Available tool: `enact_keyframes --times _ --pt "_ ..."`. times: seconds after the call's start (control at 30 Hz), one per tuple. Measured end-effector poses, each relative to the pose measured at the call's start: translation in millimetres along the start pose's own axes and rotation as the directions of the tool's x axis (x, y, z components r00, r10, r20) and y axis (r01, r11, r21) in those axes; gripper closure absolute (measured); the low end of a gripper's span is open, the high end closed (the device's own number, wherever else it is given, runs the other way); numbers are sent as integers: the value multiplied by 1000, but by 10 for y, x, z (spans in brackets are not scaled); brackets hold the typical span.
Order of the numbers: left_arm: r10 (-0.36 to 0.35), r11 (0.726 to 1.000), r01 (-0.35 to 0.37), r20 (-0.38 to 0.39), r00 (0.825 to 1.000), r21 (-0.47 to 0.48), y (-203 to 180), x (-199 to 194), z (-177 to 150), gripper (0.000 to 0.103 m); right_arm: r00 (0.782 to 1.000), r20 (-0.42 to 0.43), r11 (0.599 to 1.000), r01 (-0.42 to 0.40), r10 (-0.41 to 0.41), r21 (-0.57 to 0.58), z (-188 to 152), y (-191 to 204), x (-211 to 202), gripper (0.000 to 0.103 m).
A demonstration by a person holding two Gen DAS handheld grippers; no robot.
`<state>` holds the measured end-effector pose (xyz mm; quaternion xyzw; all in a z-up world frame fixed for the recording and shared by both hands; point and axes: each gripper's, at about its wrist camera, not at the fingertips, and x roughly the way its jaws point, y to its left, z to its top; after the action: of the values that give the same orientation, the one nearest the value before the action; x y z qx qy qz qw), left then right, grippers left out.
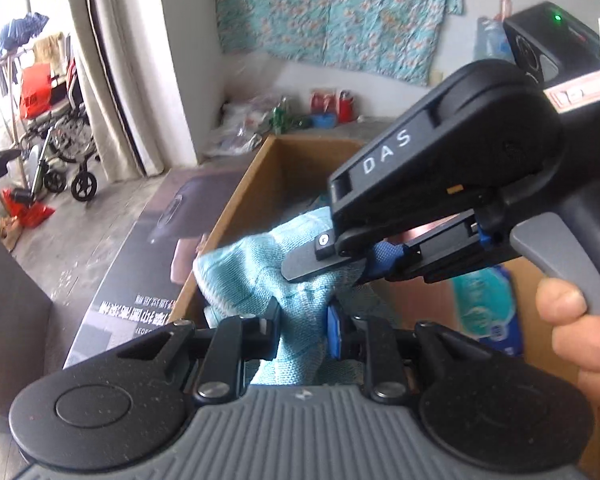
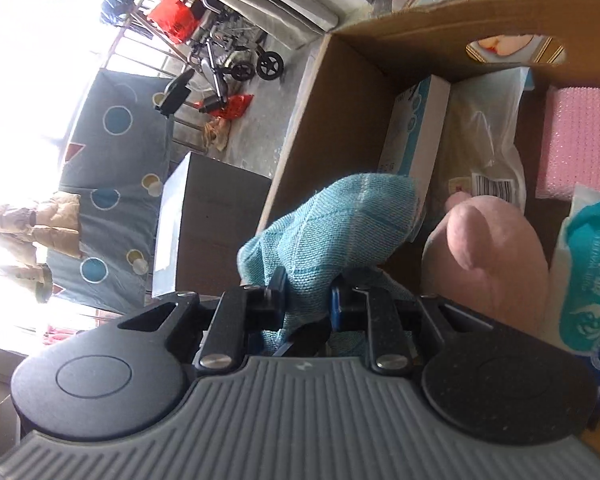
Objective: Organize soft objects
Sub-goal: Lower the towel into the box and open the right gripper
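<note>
Light blue knit cloth (image 1: 256, 276), bunched up, pinched by both grippers at once, held over the open cardboard box (image 1: 236, 208). Left gripper (image 1: 306, 330) clenched on the cloth: fabric squeezed between its black finger and the blue pad, rest of the cloth bulging forward past the tips. Right gripper (image 1: 340, 268) comes in from the right side of the left wrist view, its fingers clamped on the same cloth just ahead of the left gripper's tips; a hand (image 1: 580, 340) grips its grey handle at the right edge. In the right wrist view the right gripper (image 2: 306, 308) is likewise closed on the cloth (image 2: 332, 224), which humps up ahead of the jaws. Beyond and right of those tips, inside the box (image 2: 300, 136): a pink plush item (image 2: 488, 256), a white-and-blue carton (image 2: 416, 136) standing against the box wall, a clear plastic bag with a barcode label (image 2: 484, 152), pink bubble wrap (image 2: 580, 140), and a teal wet-wipes pack (image 2: 592, 280) at far right. Left of the box, a dark flat carton with printed text (image 1: 140, 264) on the concrete floor. Far ahead-left, a wheelchair (image 1: 64, 144) near a curtain. Floral teal fabric (image 1: 336, 12) hangs on the wall ahead.
</note>
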<state>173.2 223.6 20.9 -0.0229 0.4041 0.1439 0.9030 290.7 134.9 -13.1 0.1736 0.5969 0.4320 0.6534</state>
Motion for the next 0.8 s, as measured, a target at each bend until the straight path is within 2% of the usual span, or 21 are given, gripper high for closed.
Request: enact_keyframes --times 0.17,0.27,0.47,0.67,0.77,0.8 --pt "-18 1000 18 -52 998 0 166 117 -87 68 997 -52 998 53 -52 20 106 -116 339 88" --pt "-14 1000 15 -58 998 18 163 87 -173 54 993 -62 995 99 -100 -33 113 -30 393 87" --pt "-44 998 46 -46 998 43 104 -78 -289 43 973 -130 978 177 -191 -114 86 154 584 85" --pt "-63 997 67 -94 994 48 73 -79 -422 42 959 -142 965 227 -245 -133 119 257 740 85" --pt "-70 997 74 -108 992 36 59 -107 -463 42 965 -151 975 201 -214 -97 119 279 719 70" --pt "-73 996 77 -109 991 33 51 -129 -479 42 971 -147 980 179 -190 -83 133 291 693 61"
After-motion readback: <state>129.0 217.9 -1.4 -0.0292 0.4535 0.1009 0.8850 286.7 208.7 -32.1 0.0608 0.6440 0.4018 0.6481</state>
